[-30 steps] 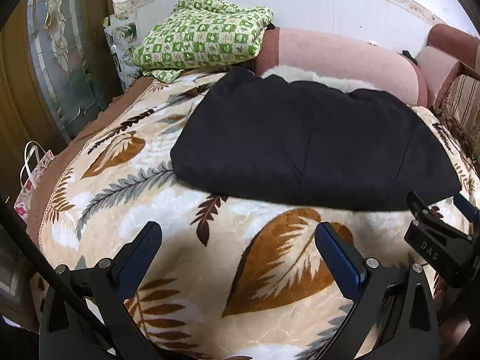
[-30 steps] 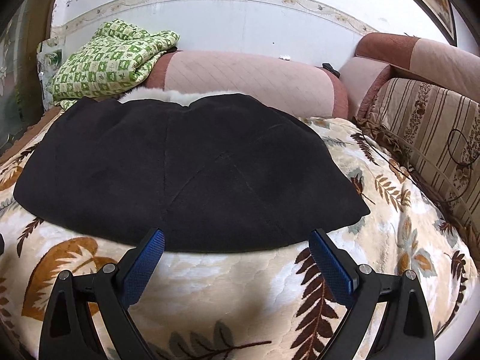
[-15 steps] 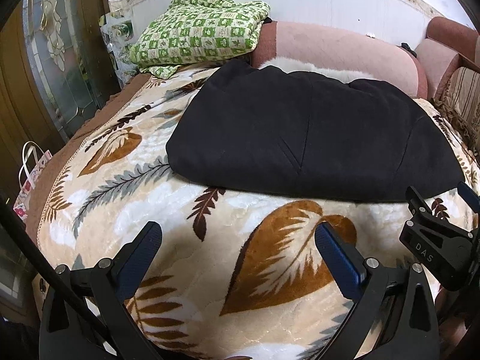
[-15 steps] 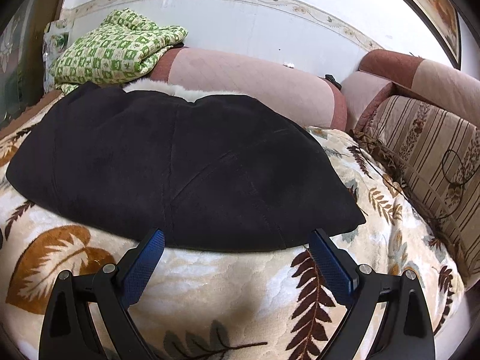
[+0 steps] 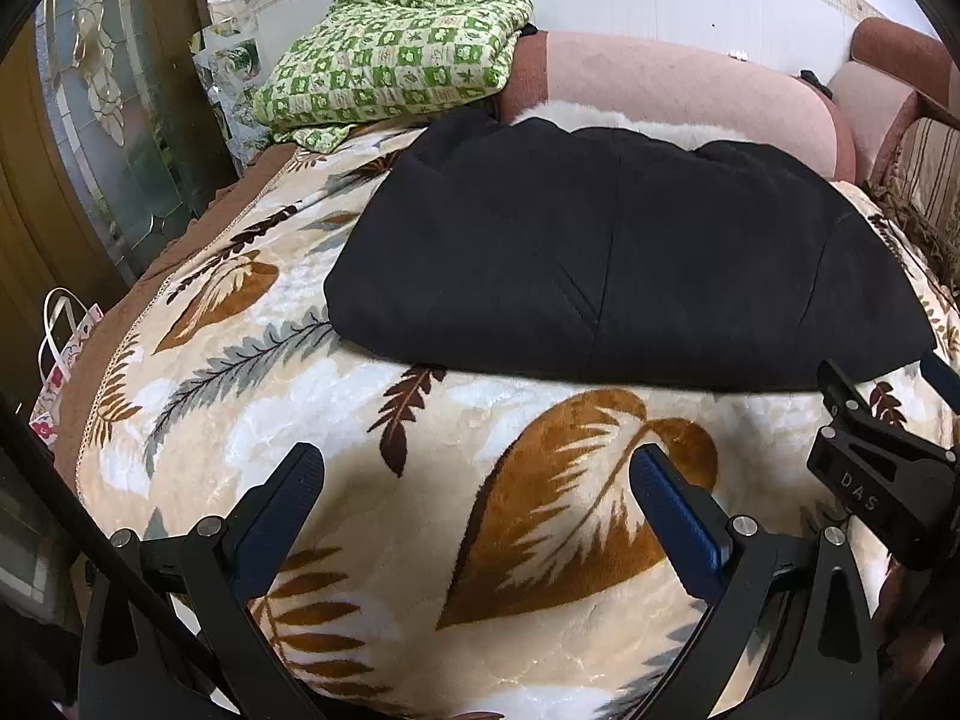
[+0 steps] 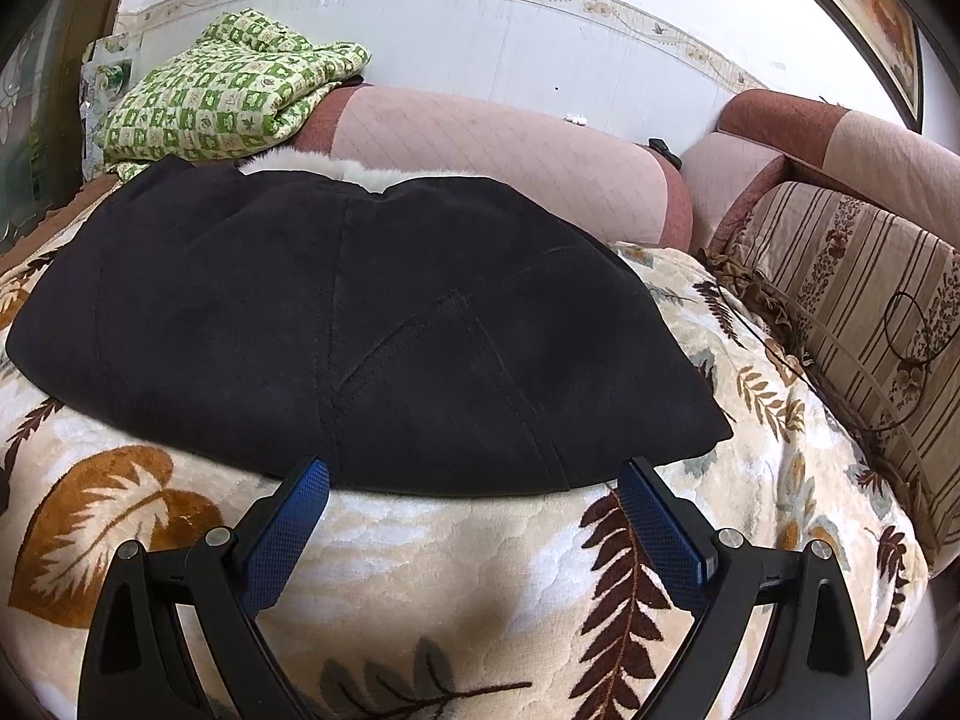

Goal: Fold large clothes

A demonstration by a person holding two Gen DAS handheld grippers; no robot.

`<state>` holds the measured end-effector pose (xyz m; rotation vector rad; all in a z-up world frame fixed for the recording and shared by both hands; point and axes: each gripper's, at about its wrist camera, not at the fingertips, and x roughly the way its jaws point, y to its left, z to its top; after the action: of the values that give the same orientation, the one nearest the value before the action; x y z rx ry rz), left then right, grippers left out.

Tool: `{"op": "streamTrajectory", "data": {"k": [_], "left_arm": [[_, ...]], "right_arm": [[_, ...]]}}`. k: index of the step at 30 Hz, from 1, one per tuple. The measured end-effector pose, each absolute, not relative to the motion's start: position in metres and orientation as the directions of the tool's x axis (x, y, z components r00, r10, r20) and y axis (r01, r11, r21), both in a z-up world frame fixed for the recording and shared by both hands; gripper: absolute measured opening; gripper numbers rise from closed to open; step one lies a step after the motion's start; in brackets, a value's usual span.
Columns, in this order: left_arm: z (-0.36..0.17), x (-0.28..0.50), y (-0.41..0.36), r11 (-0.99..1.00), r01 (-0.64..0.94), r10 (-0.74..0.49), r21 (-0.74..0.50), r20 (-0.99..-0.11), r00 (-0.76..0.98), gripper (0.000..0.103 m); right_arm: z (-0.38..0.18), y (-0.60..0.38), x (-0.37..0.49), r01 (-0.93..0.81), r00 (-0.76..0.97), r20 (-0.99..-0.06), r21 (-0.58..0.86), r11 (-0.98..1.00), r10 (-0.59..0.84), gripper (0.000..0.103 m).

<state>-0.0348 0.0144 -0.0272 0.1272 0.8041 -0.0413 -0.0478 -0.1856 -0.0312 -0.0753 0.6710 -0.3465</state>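
A large black garment [image 5: 600, 264] with a white furry collar [image 5: 606, 120] lies folded flat on a leaf-patterned blanket [image 5: 372, 480]. It also shows in the right wrist view [image 6: 360, 324]. My left gripper [image 5: 477, 474] is open and empty, above the blanket short of the garment's near edge. My right gripper [image 6: 474, 480] is open and empty, its fingertips at the garment's near edge. The right gripper also shows at the right edge of the left wrist view [image 5: 882, 450].
A green checked quilt [image 5: 390, 54] sits on a pink sofa back [image 5: 678, 84] at the far left. A striped cushion [image 6: 852, 312] lies along the right side. A glass door [image 5: 120, 120] and a paper bag [image 5: 60, 354] stand left of the bed.
Both grippers have moved forward a little toward the garment, and it looms larger. Both stay open and empty.
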Motion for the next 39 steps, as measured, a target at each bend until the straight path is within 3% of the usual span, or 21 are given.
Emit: {"op": "streamTrajectory", "data": {"k": [39], "left_arm": [[-0.039, -0.028, 0.014, 0.992, 0.108, -0.027, 0.061, -0.745, 0.667, 0.101]], "right_arm": [[-0.022, -0.184, -0.055, 0.281, 0.776, -0.550, -0.135, 0.950, -0.308, 0.099]]}}
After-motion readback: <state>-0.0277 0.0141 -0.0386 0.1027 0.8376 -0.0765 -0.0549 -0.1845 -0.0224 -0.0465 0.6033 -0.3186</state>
